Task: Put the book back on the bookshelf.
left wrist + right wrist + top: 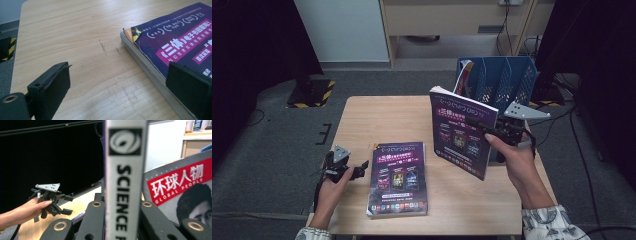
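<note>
My right tongs (484, 131) clamped on magazine (462, 131) spine, lifted near rack (502, 80); thin grip, could swing, slip. Left tongs (357, 169) apart, idle.

Pale wood-grain table (75, 37) – matt; glossy paper magazine (462, 132) cover.

Two magazines on a table, a file rack at the far right corner

A stack of magazines (398, 178) lies flat on the table (362, 120) near its front edge, left of centre. The left gripper (362, 166) sits just to the left of that stack, at the table's left edge. To the right, a magazine (460, 131) stands upright, held off the tabletop in the right gripper (477, 122). Behind it, at the far right corner, stands a file rack (504, 80) with another magazine (464, 72) in its leftmost slot.
</note>
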`<state>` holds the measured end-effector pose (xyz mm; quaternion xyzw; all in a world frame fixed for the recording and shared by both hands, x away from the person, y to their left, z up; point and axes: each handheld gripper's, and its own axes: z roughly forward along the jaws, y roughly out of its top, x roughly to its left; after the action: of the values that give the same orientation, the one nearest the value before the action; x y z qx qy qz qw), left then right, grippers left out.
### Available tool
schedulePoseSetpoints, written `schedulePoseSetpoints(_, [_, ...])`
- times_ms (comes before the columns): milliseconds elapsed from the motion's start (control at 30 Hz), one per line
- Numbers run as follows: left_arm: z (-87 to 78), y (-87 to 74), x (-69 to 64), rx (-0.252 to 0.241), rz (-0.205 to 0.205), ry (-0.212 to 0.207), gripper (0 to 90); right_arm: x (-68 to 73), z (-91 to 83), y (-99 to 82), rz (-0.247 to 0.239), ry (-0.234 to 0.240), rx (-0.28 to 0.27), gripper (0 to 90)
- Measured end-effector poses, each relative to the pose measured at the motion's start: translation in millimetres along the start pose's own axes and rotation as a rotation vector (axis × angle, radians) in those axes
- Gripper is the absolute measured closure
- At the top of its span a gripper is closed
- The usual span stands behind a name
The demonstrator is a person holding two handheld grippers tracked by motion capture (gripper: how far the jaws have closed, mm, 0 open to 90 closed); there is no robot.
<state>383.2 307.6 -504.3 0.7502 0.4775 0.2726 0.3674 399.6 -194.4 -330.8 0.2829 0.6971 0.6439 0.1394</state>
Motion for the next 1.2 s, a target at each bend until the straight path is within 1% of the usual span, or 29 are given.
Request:
schedulePoseSetpoints(100, [-1.4, -0.3, 1.7, 0.000, -0.008, 0.007, 5.0, -2.6, -4.8, 2.2, 0.008, 0.000, -0.008, 82.3])
schedulePoseSetpoints(300, [-0.3, -0.3, 1.2, 0.005, -0.003, 0.005, 5.0, -4.2, -13.0, 8.6, 0.018, 0.001, -0.024, 82.3])
schedulePoseSetpoints(333, [0.0, -0.2, 0.7, 0.005, -0.001, 0.003, 5.0, -5.1, -16.8, 11.8, 0.018, -0.004, -0.029, 82.3])
schedulePoseSetpoints(533, [-0.4, -0.2, 1.1, 0.004, -0.002, 0.005, 5.0, -7.7, -23.7, 16.8, 0.017, -0.019, -0.027, 82.3])
schedulePoseSetpoints(567, [-0.4, -0.2, 1.2, 0.004, -0.002, 0.005, 5.0, -8.8, -27.0, 18.4, 0.011, -0.025, -0.024, 82.3])
schedulePoseSetpoints(667, [-0.5, -0.1, 0.9, 0.002, -0.002, 0.003, 5.0, -9.6, -30.8, 18.9, 0.008, -0.026, -0.026, 82.3])
schedulePoseSetpoints(800, [-0.2, -0.1, 0.4, 0.005, 0.000, 0.002, 5.0, -14.8, -40.8, 19.2, 0.014, -0.048, -0.032, 82.3])
schedulePoseSetpoints(1033, [-0.6, -0.3, 1.1, 0.002, -0.001, 0.005, 5.0, -20.7, -49.3, 20.0, 0.018, -0.067, -0.030, 82.3])
schedulePoseSetpoints(1200, [-1.1, 0.1, 1.0, 0.001, -0.001, 0.005, 5.0, -27.5, -57.1, 19.5, 0.027, -0.091, -0.030, 82.3])
